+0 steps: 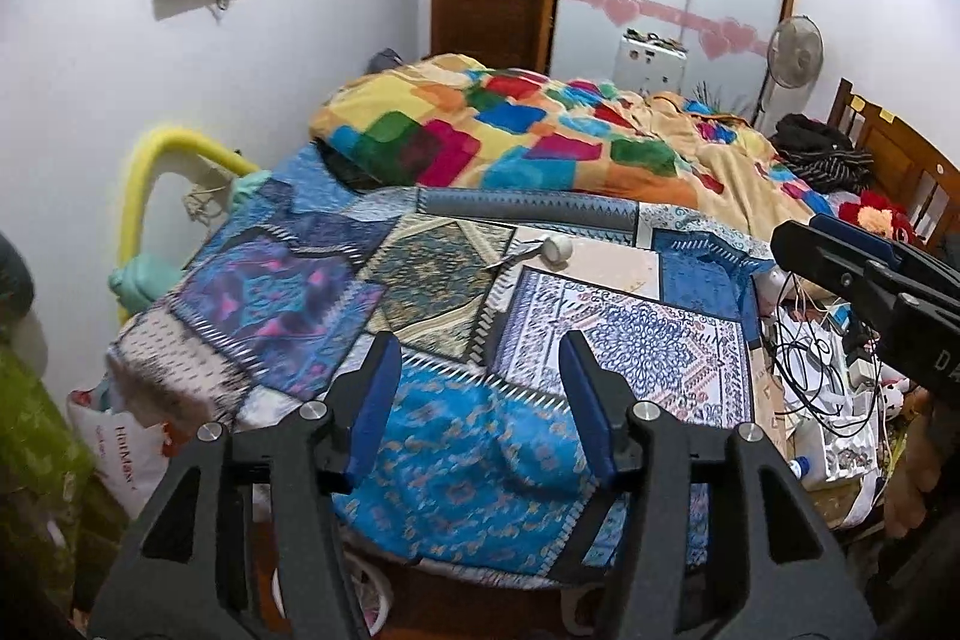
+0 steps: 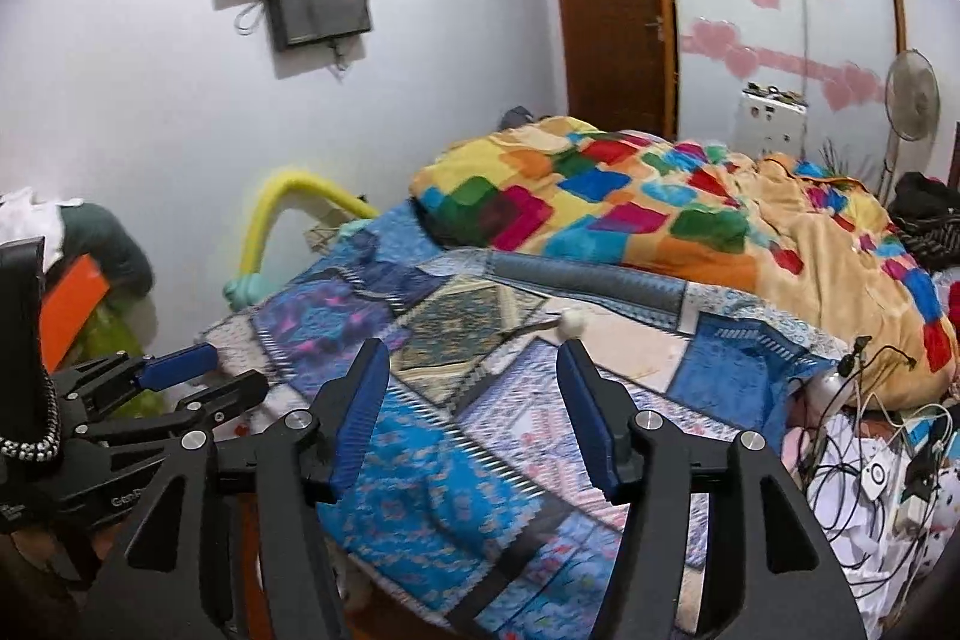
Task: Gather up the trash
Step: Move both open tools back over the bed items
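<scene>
Both fingers (image 1: 384,376) (image 2: 579,388) wide apart, holding nothing

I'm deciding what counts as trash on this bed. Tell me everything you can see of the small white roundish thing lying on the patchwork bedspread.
The small white object is a pale, rounded lump, possibly crumpled paper or a cap; blur hides its material. It lies on a cream patch of the patchwork bedspread, just in front of the grey bolster. A thin dark strand runs from its left side. Nothing grips it: the left gripper and the right gripper are both open, short of it.
</scene>
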### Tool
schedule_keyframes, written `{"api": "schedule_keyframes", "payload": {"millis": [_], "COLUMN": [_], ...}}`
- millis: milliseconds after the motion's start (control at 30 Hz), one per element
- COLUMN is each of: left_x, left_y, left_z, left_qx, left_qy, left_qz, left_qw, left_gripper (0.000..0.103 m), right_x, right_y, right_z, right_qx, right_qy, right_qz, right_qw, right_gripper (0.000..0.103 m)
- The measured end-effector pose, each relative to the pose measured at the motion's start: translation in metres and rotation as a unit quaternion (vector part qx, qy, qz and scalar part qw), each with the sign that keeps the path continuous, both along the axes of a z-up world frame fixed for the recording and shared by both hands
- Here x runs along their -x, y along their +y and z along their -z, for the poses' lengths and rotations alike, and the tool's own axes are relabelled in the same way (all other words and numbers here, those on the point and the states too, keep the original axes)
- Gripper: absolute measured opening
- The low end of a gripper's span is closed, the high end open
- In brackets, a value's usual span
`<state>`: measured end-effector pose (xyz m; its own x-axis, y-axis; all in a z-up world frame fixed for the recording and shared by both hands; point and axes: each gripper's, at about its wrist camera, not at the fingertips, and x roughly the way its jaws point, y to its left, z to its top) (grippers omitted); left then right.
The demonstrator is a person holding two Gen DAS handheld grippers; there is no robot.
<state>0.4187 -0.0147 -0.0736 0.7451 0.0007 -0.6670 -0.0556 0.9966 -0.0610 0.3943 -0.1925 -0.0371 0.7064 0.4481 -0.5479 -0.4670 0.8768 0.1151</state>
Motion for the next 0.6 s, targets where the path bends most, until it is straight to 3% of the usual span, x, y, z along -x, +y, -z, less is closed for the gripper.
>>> {"api": "schedule_keyframes", "payload": {"millis": [300, 467, 600], "left_x": [-0.098, -0.152, -0.199], "left_y": [-0.008, -0.012, -0.019], "left_z": [0.051, 0.088, 0.127], "left_qx": [0.034, 0.010, -0.034], "left_qy": [0.037, 0.052, 0.067], "left_qz": [0.044, 0.066, 0.094], "left_qw": [0.9978, 0.9964, 0.9928], "left_gripper": [0.054, 0.054, 0.054], "right_x": [-0.071, -0.110, -0.151], "right_y": [-0.018, -0.016, -0.012], "right_z": [0.037, 0.064, 0.097], "right_qx": [0.027, 0.022, 0.013], "right_qy": [0.024, 0.049, 0.095], "right_qz": [0.038, 0.041, 0.032], "right_qw": [0.999, 0.998, 0.995], "right_gripper": [0.054, 0.054, 0.054]}}
